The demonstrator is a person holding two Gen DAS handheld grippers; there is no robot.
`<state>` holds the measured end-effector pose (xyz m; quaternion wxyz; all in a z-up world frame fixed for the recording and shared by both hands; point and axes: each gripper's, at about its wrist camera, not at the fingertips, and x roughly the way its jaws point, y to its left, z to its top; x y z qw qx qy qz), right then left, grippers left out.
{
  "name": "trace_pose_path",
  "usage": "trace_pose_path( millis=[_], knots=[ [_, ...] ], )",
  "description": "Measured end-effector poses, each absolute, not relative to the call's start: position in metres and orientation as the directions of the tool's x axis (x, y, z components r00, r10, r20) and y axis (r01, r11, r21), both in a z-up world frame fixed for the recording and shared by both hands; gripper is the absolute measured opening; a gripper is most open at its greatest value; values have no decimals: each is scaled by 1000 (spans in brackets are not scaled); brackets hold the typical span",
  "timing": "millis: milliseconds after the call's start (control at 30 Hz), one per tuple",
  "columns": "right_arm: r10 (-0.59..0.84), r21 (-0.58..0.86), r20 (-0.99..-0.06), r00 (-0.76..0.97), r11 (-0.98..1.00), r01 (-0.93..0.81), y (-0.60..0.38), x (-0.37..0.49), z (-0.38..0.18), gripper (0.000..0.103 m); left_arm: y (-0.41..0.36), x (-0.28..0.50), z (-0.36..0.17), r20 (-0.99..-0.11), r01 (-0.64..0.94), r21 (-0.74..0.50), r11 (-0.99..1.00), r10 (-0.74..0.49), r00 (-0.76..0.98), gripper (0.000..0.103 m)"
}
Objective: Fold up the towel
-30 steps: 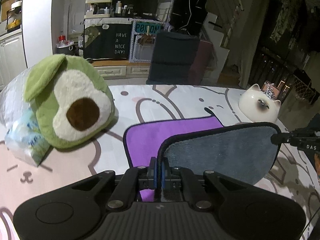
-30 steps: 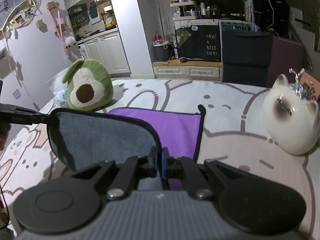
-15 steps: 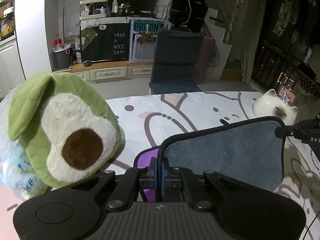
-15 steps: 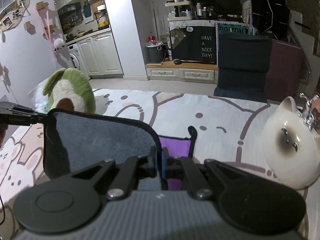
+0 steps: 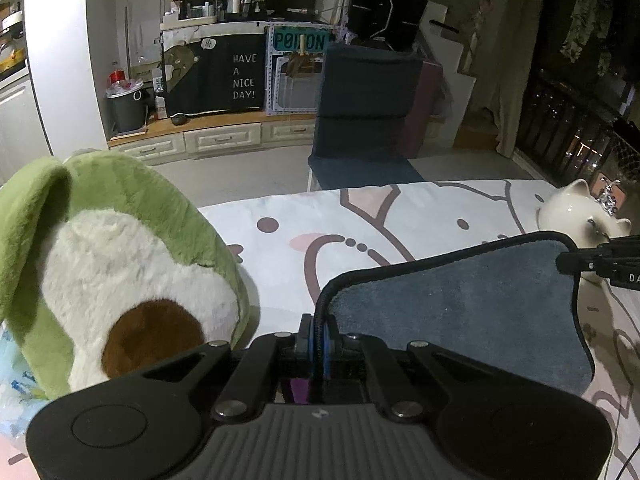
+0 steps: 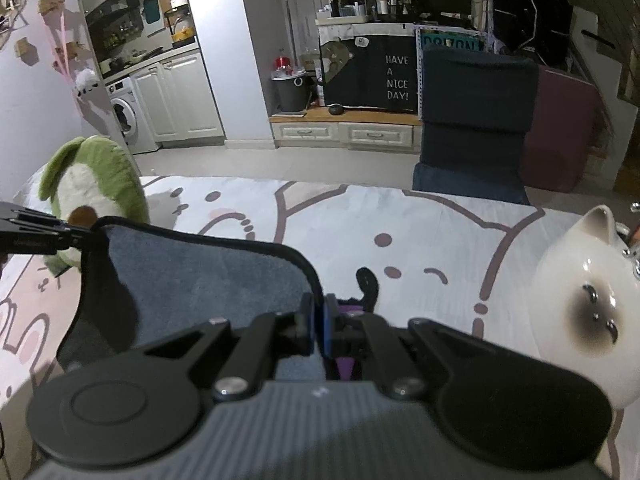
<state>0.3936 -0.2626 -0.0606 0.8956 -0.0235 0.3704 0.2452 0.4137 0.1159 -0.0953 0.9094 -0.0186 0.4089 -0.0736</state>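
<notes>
The towel [image 5: 460,316] is grey on one side and purple on the other, with a dark hem. My left gripper [image 5: 319,338] is shut on one corner of it. My right gripper [image 6: 319,326] is shut on the opposite corner, and the towel [image 6: 192,280] hangs stretched between them with its grey side up. The right gripper also shows at the right edge of the left wrist view [image 5: 600,266]; the left gripper shows at the left edge of the right wrist view [image 6: 44,234]. A sliver of the purple side [image 6: 346,364] and a dark hanging loop [image 6: 368,282] show below the right gripper.
A green avocado plush [image 5: 104,272] sits close on the left, on a plastic pack [image 5: 12,392]. A white ceramic cat [image 6: 588,312] stands on the right. The table cover [image 5: 360,224] has cartoon prints. A dark chair [image 5: 368,120] stands beyond the far edge.
Both grippers have carried the held towel edge forward towards the far side of the table. The purple part that showed ahead is now almost wholly covered by the grey side. The plush and cat loom closer.
</notes>
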Motion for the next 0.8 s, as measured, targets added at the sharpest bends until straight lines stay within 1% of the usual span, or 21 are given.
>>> trace_pose_path(
  millis=[67, 100, 133, 167, 200, 233, 267, 333, 367, 400, 433, 467, 533, 633, 800],
  knots=[
    [416, 138, -679, 605, 882, -451, -261, 398, -62, 6, 116, 416, -100, -739, 101, -97, 990, -139, 659, 5],
    [412, 136, -682, 604, 883, -449, -260, 399, -63, 6, 117, 418, -102, -738, 82, -96, 992, -127, 663, 9],
    [407, 133, -684, 605, 885, -446, -260, 400, -64, 6, 118, 419, -104, -737, 64, -100, 993, -118, 665, 15],
    [403, 128, -685, 607, 887, -444, -258, 400, -66, 8, 119, 422, -106, -747, 38, -108, 993, -106, 656, 25],
    [397, 123, -684, 613, 890, -439, -257, 401, -66, 9, 120, 424, -109, -760, 18, -112, 994, -98, 643, 50],
    [388, 120, -685, 616, 895, -430, -256, 402, -68, 25, 120, 424, -111, -771, 4, -108, 994, -86, 631, 68],
    [384, 128, -694, 610, 898, -420, -256, 404, -70, 55, 119, 424, -112, -775, 7, -98, 995, -81, 626, 73],
    [384, 137, -696, 606, 900, -413, -256, 403, -71, 80, 116, 423, -114, -786, 14, -75, 997, -68, 614, 86],
    [389, 138, -692, 608, 898, -418, -256, 402, -71, 85, 116, 423, -115, -792, 13, -72, 997, -65, 607, 90],
    [393, 141, -692, 605, 897, -420, -256, 401, -71, 89, 116, 422, -115, -795, 12, -73, 997, -65, 603, 92],
    [386, 145, -704, 596, 900, -411, -255, 401, -71, 100, 116, 421, -115, -797, 12, -73, 997, -66, 600, 96],
    [382, 149, -709, 592, 903, -404, -254, 401, -71, 103, 115, 419, -115, -798, 13, -72, 997, -65, 599, 99],
    [393, 165, -704, 592, 901, -402, -255, 400, -69, 103, 113, 416, -115, -800, 17, -66, 998, -63, 597, 102],
    [408, 191, -705, 580, 897, -399, -254, 398, -68, 103, 110, 411, -112, -805, 22, -61, 998, -62, 590, 103],
    [398, 186, -711, 579, 902, -391, -250, 391, -64, 103, 107, 402, -103, -804, 16, -62, 998, -59, 591, 103]
  ],
)
